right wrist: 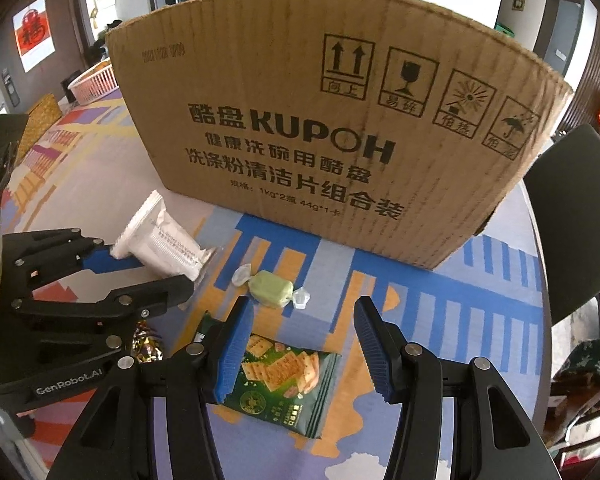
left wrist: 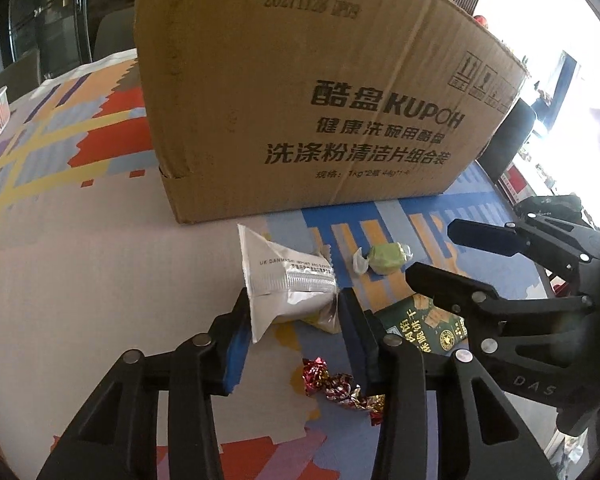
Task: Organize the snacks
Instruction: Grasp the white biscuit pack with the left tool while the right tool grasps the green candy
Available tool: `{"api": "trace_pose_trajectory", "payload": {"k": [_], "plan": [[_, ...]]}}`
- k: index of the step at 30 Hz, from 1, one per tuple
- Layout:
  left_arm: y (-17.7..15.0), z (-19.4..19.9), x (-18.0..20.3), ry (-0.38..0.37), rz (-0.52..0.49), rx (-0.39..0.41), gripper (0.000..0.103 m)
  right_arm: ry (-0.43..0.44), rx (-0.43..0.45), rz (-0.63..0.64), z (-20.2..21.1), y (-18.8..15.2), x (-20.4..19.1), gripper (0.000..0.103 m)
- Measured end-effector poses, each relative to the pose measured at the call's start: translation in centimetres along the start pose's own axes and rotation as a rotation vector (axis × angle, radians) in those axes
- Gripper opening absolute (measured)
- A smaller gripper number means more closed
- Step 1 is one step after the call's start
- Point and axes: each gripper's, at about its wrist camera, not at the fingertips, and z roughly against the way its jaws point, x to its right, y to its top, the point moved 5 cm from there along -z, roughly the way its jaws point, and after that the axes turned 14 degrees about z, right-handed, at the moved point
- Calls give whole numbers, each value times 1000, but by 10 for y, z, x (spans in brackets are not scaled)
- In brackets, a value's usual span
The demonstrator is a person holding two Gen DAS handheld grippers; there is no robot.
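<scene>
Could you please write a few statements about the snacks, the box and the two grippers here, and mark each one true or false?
1. The left gripper holds the white packet between its fingers. True.
2. The right gripper is clamped on the green cracker packet. False: it is open, with the packet lying flat on the tablecloth.
3. The green candy lies in front of the cardboard box. True.
4. The green candy is unwrapped. False: its wrapper is twisted at both ends.

The counter [right wrist: 100, 184] wears a patterned cloth of blue, orange, red and purple. On it stand a cardboard box [right wrist: 324, 128] at the far side, a green wrapped candy [right wrist: 271, 289] before it, a green cracker packet [right wrist: 288, 380] nearer, and foil-wrapped sweets [left wrist: 340, 388] to the left.
</scene>
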Motion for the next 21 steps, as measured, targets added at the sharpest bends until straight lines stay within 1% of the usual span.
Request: {"api": "trace_pose_trajectory", "payload": {"k": [2, 3, 5, 7, 8, 10, 11, 12, 13, 14, 16, 21], "plan": [[1, -1, -2, -7, 6, -8, 43, 2, -3, 4, -3, 1, -1, 54], [2, -1, -3, -7, 15, -12, 51, 16, 5, 8, -5, 2, -2, 54], [5, 0, -7, 4, 46, -5, 61, 18, -3, 17, -8, 3, -3, 54], [7, 2, -9, -11, 64, 5, 64, 16, -5, 18, -11, 4, -4, 53], [9, 3, -10, -14, 71, 9, 68, 19, -9, 16, -13, 5, -4, 53], [13, 1, -11, -11, 78, 17, 68, 24, -10, 12, -16, 6, -6, 53], [15, -1, -11, -10, 82, 16, 65, 23, -9, 13, -17, 7, -7, 53], [16, -3, -12, -7, 93, 17, 54, 17, -10, 13, -18, 7, -8, 53], [17, -4, -12, -19, 102, 10, 48, 19, -9, 13, -19, 7, -8, 53], [17, -6, -12, -39, 112, -5, 37, 23, -12, 11, -20, 8, -9, 53], [15, -5, -10, -47, 118, -9, 36, 30, -10, 5, -21, 8, -8, 53], [11, 2, -9, -15, 97, 4, 33, 34, -3, 24, -24, 10, -10, 53]]}}
